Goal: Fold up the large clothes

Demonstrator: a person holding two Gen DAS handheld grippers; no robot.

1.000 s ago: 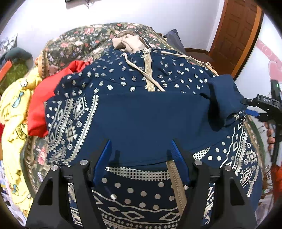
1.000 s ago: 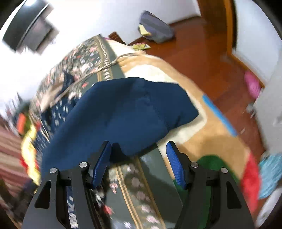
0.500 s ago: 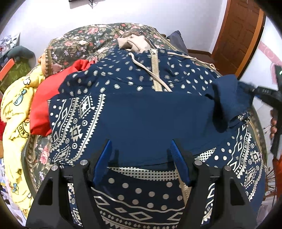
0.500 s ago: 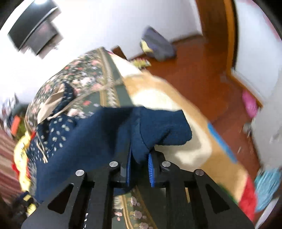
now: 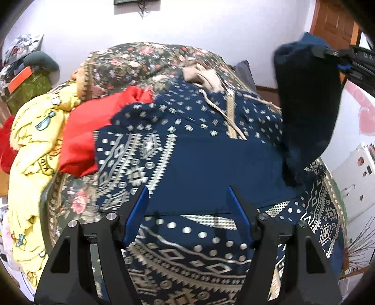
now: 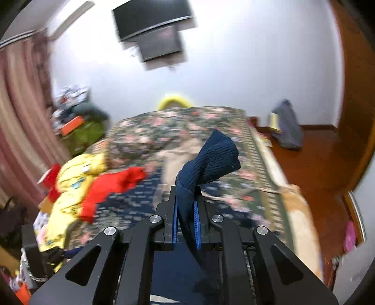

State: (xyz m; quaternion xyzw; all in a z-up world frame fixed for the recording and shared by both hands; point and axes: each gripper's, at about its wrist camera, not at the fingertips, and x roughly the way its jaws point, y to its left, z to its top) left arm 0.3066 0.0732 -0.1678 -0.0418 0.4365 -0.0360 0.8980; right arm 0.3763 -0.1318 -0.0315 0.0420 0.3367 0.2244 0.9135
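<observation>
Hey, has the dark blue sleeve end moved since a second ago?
Yes. In the left wrist view the sleeve end, pinched in the right gripper, has risen from bed level to beside the wooden door.

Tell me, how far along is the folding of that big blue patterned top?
Early. The blue top lies spread on the bed, one sleeve already folded across. The right gripper is shut on the other sleeve, lifting it. The left gripper is open. The body fold remains.

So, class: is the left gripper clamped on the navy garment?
No: the left gripper stands open above the navy garment, its fingers apart and pinching nothing.
</observation>
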